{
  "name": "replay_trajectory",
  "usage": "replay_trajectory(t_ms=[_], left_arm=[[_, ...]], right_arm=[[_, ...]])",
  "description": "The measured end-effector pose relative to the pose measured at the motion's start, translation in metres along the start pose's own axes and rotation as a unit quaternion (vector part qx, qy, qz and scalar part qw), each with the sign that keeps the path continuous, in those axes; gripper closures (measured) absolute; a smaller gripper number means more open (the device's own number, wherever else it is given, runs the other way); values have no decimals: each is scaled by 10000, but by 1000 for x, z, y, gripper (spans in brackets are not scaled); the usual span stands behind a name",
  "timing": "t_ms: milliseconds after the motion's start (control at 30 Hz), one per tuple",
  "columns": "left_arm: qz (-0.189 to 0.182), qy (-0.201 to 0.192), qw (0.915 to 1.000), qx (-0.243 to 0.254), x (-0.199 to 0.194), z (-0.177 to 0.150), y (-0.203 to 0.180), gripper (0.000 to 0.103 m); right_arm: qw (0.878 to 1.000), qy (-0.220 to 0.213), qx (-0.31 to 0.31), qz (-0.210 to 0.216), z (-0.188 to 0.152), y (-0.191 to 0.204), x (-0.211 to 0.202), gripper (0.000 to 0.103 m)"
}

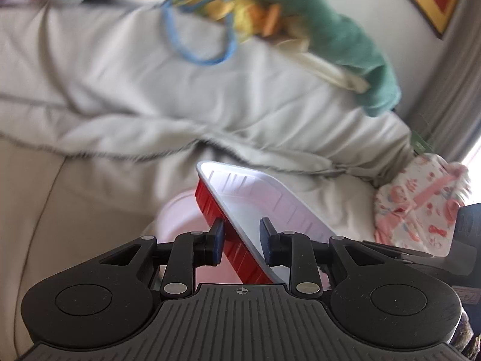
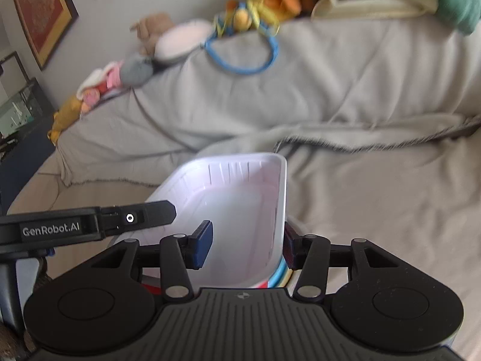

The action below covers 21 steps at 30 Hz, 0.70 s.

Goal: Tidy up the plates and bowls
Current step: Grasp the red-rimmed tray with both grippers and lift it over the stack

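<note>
Tray (image 1: 255,204), red outside and white inside, sits low centre in the left wrist view, tilted, long edge running from mid-frame down toward the camera. Left gripper (image 1: 242,240) is clamped across the tray's near wall: one blue pad on the red outer face, the other inside on the white. A pale pink plate or bowl (image 1: 180,216) shows just behind and below the tray at lower left; blurred, can't tell which.

Right wrist view: same white tray (image 2: 240,198) fills lower centre, open side facing the camera. Right gripper (image 2: 248,243) straddles the tray's right wall, left pad inside over the white floor, right pad outside against the red face. Whether the pads actually press on the wall I can't tell. Left gripper's black finger (image 2: 150,213) enters from the left edge onto the tray's opposite rim. Coloured rims of other dishes (image 2: 279,273) peek out under the tray, bottom centre.

Background: grey blanket over a couch (image 2: 330,96), soft toys (image 2: 255,9) along the top, heavy motion blur.
</note>
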<state>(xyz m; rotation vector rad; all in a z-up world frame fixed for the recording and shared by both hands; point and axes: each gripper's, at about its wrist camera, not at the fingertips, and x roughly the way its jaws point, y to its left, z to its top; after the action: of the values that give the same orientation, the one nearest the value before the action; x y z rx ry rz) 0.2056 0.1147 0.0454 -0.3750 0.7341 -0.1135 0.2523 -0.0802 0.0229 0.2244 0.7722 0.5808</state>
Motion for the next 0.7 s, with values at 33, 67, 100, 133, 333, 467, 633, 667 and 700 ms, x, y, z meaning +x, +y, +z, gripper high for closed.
replay_trajectory(t_ms=[33,67,100,133,333,467,633,667,700], left_arm=[[33,61,9999,-90,5,-2,9,75],[59,113,9997,-202,9,-4,19,75],[65,153,9994,-314,13,-5,28,75],[37,181,9989,-423,16,-5,36,75],[-155,251,9980,-557,24,-10,47,76],[-246,291,9984,-423,21,-12,41,75],[-299,351,9976,-515,22,-12,44,75],[-247,350,9976,-535,23,-11,46,75],[-195,342,9977,-556,24,-10,47,75]], right_arm=[[10000,74,15,3,-2,4,9,54],[9999,143,19,10,-4,7,16,54],[9998,206,5,7,-5,11,22,54],[9997,252,-38,-9,-6,14,27,54],[9987,273,-381,-186,-7,22,31,54],[9984,401,-348,-197,-16,13,29,54],[9982,519,-306,-63,-22,6,24,54],[9985,465,-263,-104,-20,3,22,54],[9989,399,-217,-138,-17,1,21,54]])
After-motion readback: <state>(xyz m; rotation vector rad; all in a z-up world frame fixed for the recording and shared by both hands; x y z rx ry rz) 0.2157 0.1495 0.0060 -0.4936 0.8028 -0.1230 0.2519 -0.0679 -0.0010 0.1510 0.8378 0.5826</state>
